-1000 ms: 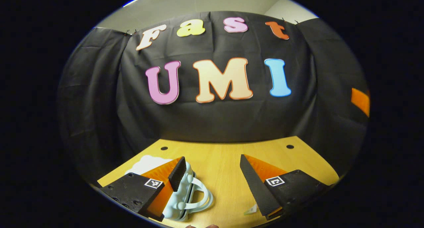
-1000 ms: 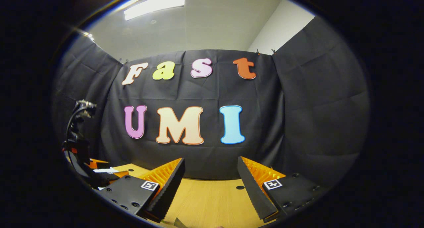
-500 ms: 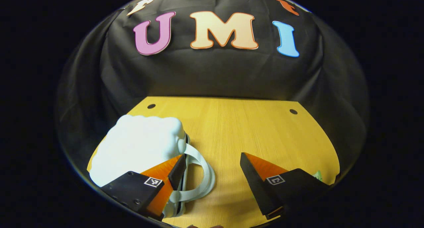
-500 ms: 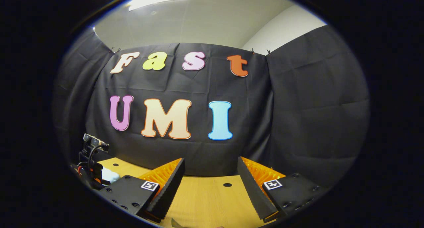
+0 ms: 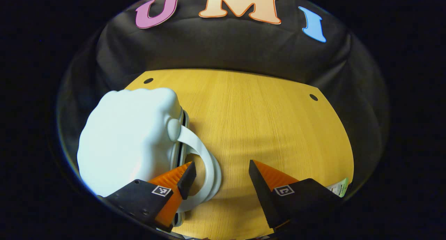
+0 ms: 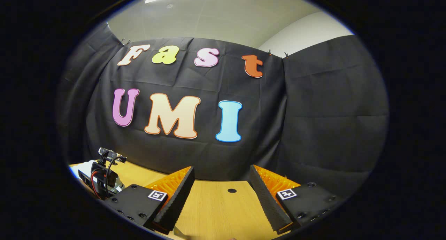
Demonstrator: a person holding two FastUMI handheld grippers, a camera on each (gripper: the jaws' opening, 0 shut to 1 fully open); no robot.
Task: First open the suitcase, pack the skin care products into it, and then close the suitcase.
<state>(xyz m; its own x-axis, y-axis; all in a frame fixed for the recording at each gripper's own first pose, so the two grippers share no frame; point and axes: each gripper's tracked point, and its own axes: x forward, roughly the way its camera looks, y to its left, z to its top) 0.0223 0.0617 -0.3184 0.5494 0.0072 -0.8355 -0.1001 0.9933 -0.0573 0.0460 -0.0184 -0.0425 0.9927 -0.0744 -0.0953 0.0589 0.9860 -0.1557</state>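
Left gripper: jaws wide, lower centre, one finger inside the handle loop | suitcase: closed, lower left on table | right gripper: jaws wide, holding nothing.

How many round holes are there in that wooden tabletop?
2 in the left gripper view: one hole at the table's far left corner behind the pale suitcase, one hole at the far right corner. More may be hidden.
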